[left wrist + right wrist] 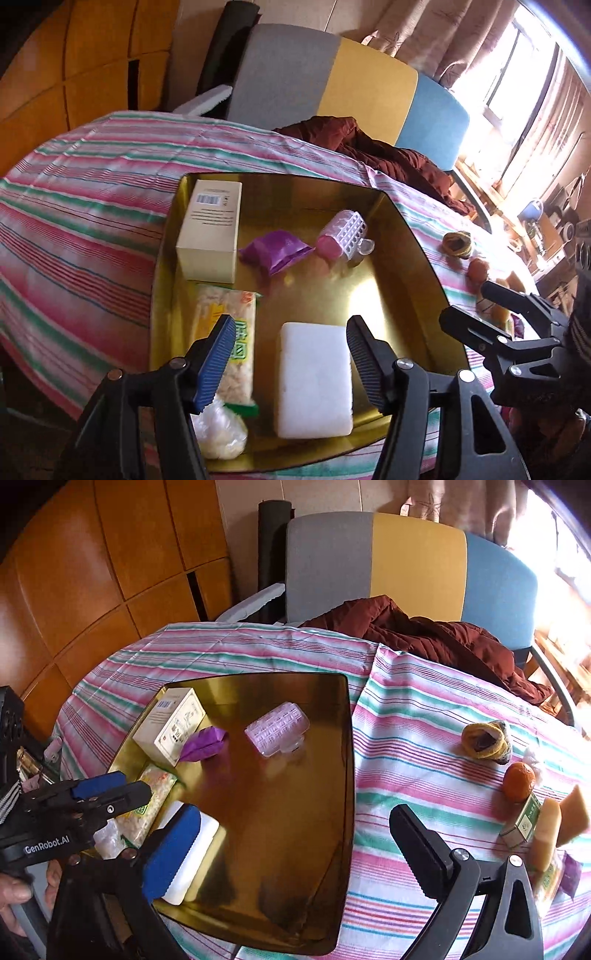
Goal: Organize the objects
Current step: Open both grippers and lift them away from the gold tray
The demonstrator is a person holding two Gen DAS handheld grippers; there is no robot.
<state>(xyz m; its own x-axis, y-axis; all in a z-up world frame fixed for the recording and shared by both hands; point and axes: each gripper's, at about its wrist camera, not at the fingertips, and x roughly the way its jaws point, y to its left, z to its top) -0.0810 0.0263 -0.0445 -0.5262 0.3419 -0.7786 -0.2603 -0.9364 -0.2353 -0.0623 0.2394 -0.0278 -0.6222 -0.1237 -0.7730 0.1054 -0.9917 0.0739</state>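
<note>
A gold tray (406,236) sits on the striped tablecloth. It holds a white box (210,229), a purple packet (277,249), a pink hair roller (341,234), a snack packet (232,343), a clear plastic bag (219,432) and a white block (314,376). My left gripper (288,328) hangs open just above the white block, pads clear of it. My right gripper (291,812) stands wide open over the bare part of the tray (343,760), nothing between its fingers. Outside the tray lie a yellow hair tie (484,742), a tangerine (519,781), a small green box (521,821) and tan blocks (546,834).
A maroon jacket (424,635) is heaped at the table's far edge, against a chair (417,561) with a grey, yellow and blue back. Wooden cabinet doors (110,554) stand behind on the left. A hand (14,890) holds the left gripper's handle.
</note>
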